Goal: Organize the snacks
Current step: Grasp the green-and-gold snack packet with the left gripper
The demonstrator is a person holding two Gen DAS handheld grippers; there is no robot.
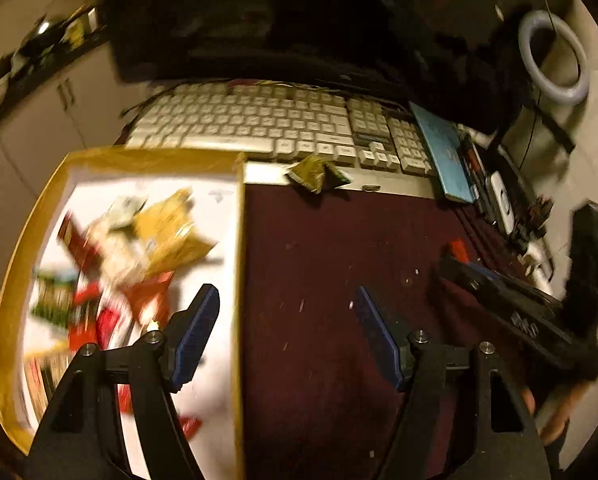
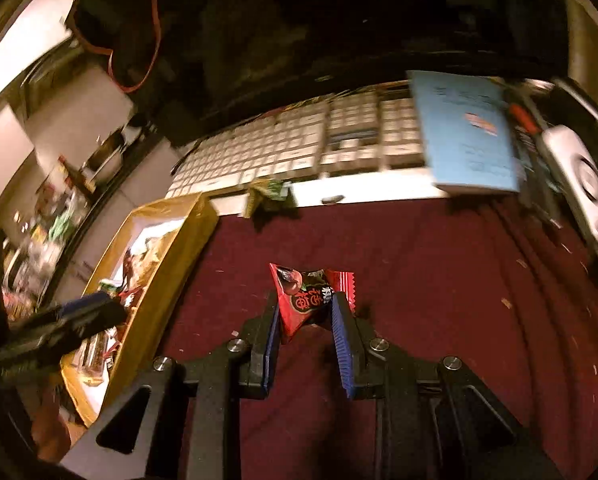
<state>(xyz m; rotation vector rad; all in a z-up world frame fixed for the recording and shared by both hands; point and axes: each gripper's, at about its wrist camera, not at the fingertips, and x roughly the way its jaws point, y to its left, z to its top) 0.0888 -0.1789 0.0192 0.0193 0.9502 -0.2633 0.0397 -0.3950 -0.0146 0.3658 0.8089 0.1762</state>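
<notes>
My right gripper (image 2: 305, 302) is shut on a red snack packet (image 2: 305, 300), held above the dark red cloth (image 2: 439, 300). A gold-rimmed box (image 1: 241, 260) with a white floor holds several snack packets (image 1: 159, 236) in red, gold and green; the box (image 2: 167, 272) lies to the left in the right wrist view. My left gripper (image 1: 285, 298) is open and holds nothing, one finger over the box, the other over the cloth (image 1: 319, 260). A green packet (image 1: 317, 174) lies near the keyboard, the same green packet (image 2: 269, 196) in the right view. The right gripper (image 1: 463, 264) enters the left wrist view from the right.
A white keyboard (image 1: 259, 124) lies behind the cloth, with a blue booklet (image 1: 445, 156) at its right end. A ring light (image 1: 553, 56) stands at the far right. Small clutter (image 1: 499, 200) lines the right edge. A dark monitor (image 1: 239, 20) rises behind the keyboard.
</notes>
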